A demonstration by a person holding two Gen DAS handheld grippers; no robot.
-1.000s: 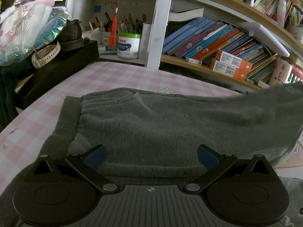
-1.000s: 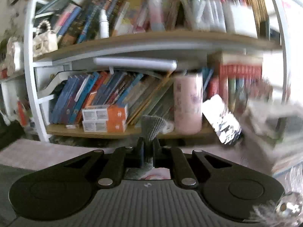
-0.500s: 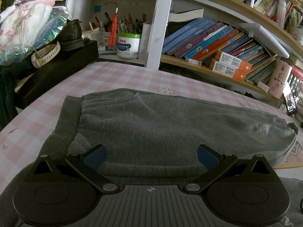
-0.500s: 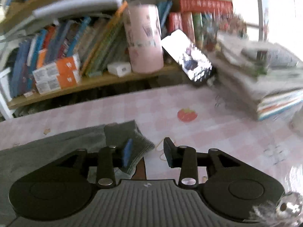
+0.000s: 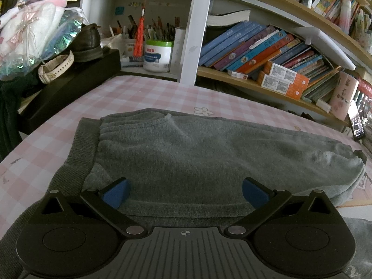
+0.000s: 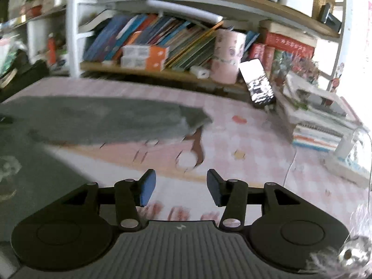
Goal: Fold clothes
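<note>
Grey fleece trousers (image 5: 197, 153) lie folded lengthwise on the pink checked tablecloth (image 5: 130, 95), ribbed waistband (image 5: 81, 144) at the left, cuff end at the right. My left gripper (image 5: 184, 191) is open, low over the near edge of the trousers, holding nothing. In the right wrist view the trousers (image 6: 104, 121) stretch from the left to a cuff (image 6: 197, 118) near the middle. My right gripper (image 6: 181, 187) is open and empty, above the table and back from the cuff. That view is motion-blurred.
Bookshelves (image 5: 267, 53) line the far edge of the table. A black box (image 5: 69, 81) with a shoe and a watch stands at the left. A phone (image 6: 258, 83), a pink cup (image 6: 226, 55) and a stack of books (image 6: 318, 121) stand at the right.
My right gripper let go of the trouser cuff, opened and pulled back from it. The lifted leg now lies flat on the other. My left gripper has not moved.
</note>
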